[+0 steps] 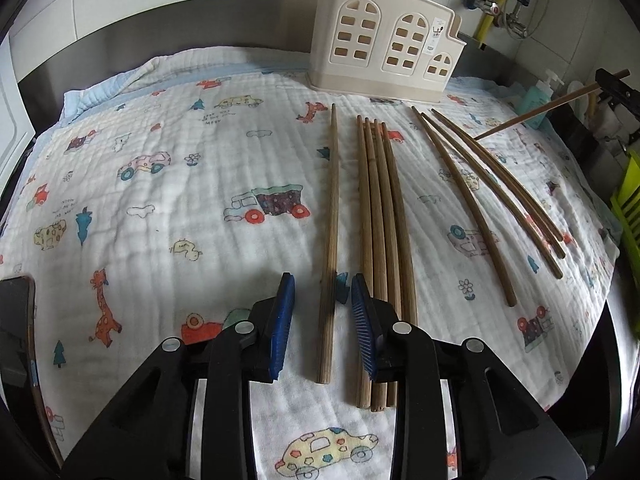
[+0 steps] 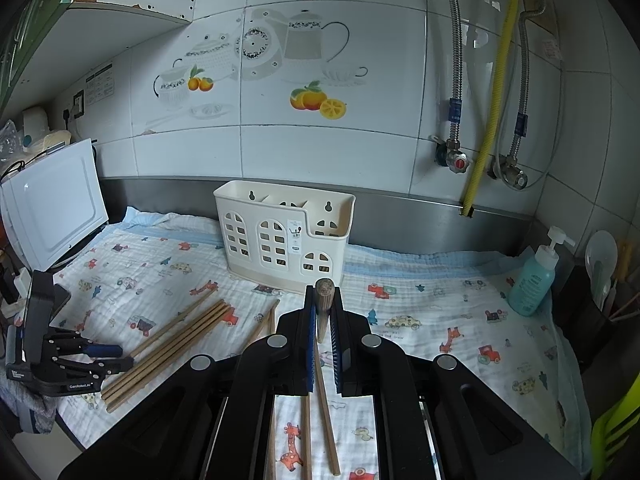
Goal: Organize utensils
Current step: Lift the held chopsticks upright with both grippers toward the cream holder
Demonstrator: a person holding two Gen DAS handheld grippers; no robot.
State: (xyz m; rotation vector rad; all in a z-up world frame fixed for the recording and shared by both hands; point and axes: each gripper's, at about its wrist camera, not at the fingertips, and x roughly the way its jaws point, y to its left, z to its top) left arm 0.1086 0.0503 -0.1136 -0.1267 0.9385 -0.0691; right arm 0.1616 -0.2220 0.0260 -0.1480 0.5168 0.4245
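A cream utensil holder [image 1: 384, 38] with window cut-outs stands at the back of the cloth; it also shows in the right wrist view [image 2: 280, 234]. My left gripper [image 1: 323, 284] is open, low over the cloth, its jaws either side of a single light wooden chopstick [image 1: 331, 216]. A bundle of light chopsticks [image 1: 380, 216] lies just right of it, and three darker chopsticks [image 1: 496, 192] lie farther right. My right gripper [image 2: 323, 312] is shut on one chopstick [image 2: 323, 300], held above the cloth with its butt end towards the holder; that chopstick shows in the left wrist view [image 1: 536, 114].
A patterned cloth [image 1: 168, 208] covers the counter. A blue soap bottle [image 2: 534, 276] stands at the right, a white appliance [image 2: 56, 204] at the left. A phone [image 1: 16, 320] lies at the cloth's left edge. Pipes and valves [image 2: 460, 160] run down the tiled wall.
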